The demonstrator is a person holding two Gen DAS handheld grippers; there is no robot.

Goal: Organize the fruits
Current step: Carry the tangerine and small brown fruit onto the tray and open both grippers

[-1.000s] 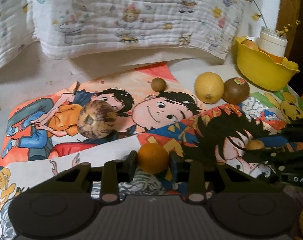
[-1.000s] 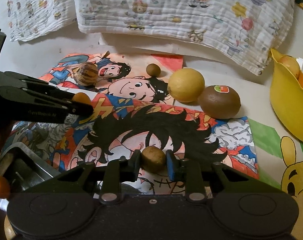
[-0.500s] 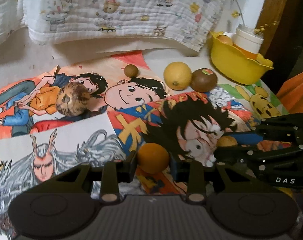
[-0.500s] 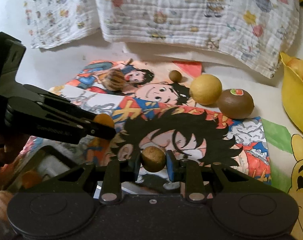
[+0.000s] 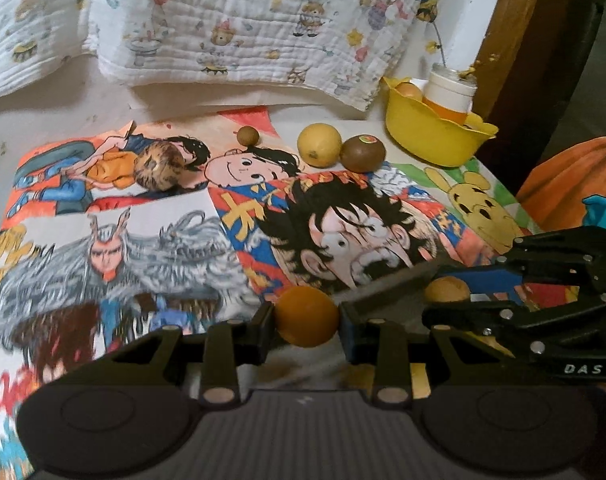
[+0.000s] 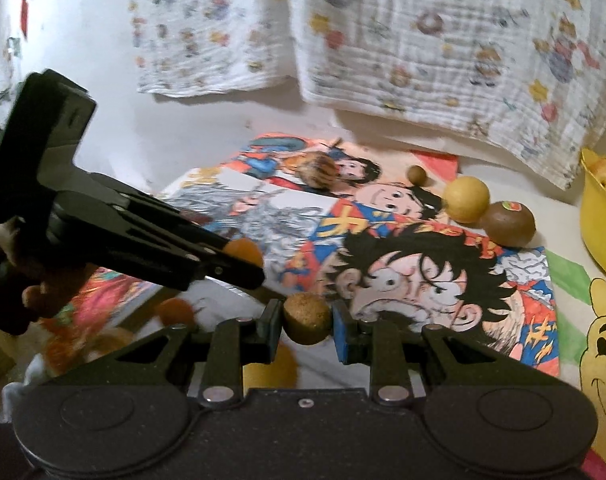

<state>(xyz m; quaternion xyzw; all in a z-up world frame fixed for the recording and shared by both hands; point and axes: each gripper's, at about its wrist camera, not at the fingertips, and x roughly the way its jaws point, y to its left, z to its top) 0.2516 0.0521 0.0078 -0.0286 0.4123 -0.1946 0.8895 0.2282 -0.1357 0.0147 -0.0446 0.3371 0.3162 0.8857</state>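
The left gripper (image 5: pixel 306 317) pinches a small orange fruit (image 5: pixel 306 316) between its pads, and the right gripper (image 6: pixel 307 319) clamps a round brown fruit (image 6: pixel 306 319) — both held above the cartoon-printed tabletop (image 5: pixel 151 236). Farther ahead lie a lemon (image 5: pixel 319 145) touching a kiwi (image 5: pixel 362 153), with a yellow bowl (image 5: pixel 435 136) to their right.

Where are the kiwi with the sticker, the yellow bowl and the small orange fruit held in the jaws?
kiwi (image 5: pixel 362 153): left wrist view, middle of its brown skin.
yellow bowl (image 5: pixel 431 136): left wrist view, its outer wall.
small orange fruit (image 5: pixel 306 317): left wrist view, centre of its front, between the jaws.
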